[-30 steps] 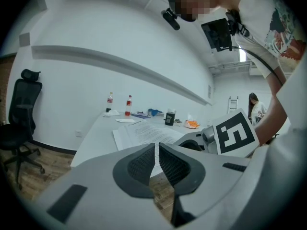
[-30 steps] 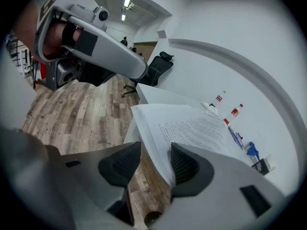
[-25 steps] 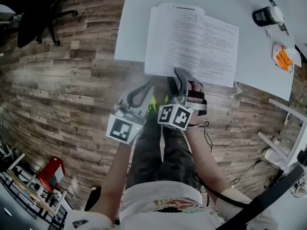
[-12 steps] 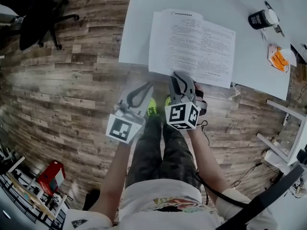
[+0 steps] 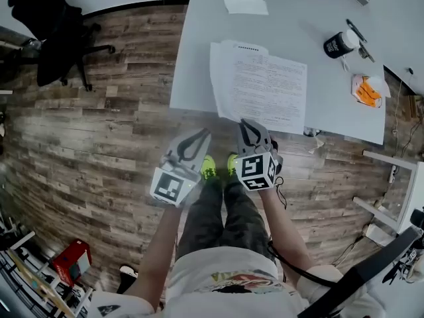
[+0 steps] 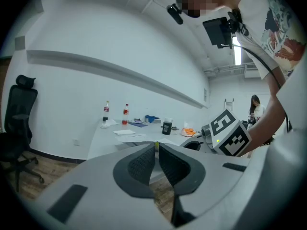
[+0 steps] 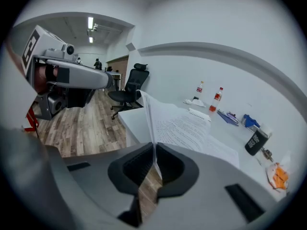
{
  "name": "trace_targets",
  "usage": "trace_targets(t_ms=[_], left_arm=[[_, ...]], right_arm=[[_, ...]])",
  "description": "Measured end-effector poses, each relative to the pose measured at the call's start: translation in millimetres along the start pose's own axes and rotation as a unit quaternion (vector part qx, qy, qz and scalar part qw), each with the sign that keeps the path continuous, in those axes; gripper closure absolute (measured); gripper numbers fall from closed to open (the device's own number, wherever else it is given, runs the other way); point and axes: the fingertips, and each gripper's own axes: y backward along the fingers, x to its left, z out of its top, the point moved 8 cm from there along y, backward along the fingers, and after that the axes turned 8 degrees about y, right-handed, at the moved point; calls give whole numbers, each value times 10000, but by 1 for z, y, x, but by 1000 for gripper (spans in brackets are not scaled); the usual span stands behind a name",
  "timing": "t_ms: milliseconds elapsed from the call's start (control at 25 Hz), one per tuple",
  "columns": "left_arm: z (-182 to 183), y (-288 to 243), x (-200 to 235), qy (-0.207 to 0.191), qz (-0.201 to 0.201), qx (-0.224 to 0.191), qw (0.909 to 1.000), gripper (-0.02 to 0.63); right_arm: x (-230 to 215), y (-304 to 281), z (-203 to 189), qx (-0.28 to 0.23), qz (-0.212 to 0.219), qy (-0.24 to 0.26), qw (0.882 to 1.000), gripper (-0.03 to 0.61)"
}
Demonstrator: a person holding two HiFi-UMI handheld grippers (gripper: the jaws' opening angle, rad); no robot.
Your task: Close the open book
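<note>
The open book lies flat on the white table, printed pages up. My right gripper sits at the book's near edge, shut on the edge of a page. In the right gripper view that page stands upright, pinched between the pads of my right gripper, while the other pages of the book stay flat. My left gripper hangs over the floor just left of it, off the table, shut with nothing held. In its own view my left gripper shows pads almost touching.
On the table's right part are a black cup and an orange-and-white item. A loose white sheet lies beyond the book. Two bottles stand at the table's far end. A black office chair stands on the wood floor at the left.
Both grippers have risen. The right gripper rolled and its jaws went from wide open to shut on a page at the book's near edge. The left gripper stayed shut.
</note>
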Motion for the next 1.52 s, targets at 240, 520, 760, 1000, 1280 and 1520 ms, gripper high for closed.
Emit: trace_targets(t_ms=[240,520,760,1000,1280,1520], left_arm=[[17,-1,-16,-11,-67,187,9998,600],[30,-10,-39,-50,-129,383,9992,600],[41,-21,-63,-21,-167,468,9988,600],[52,-24,-80,-135,-145,403,9990,600],[59,-40,-97,-377,-123,190,9990,600],[54,-54,-109,-330,-108,215,9992,600]], right_arm=[[-19,27,1,80,-22,-339,9994,545],[-29,47,-3,68,127,-938,9955,545],[-40,58,-17,-18,189,-1482,9888,545],[-54,74,-30,-19,159,-1879,9821,545],[-70,86,-47,-92,130,-1966,9804,545],[-79,93,-60,-77,159,-2021,9792,545]])
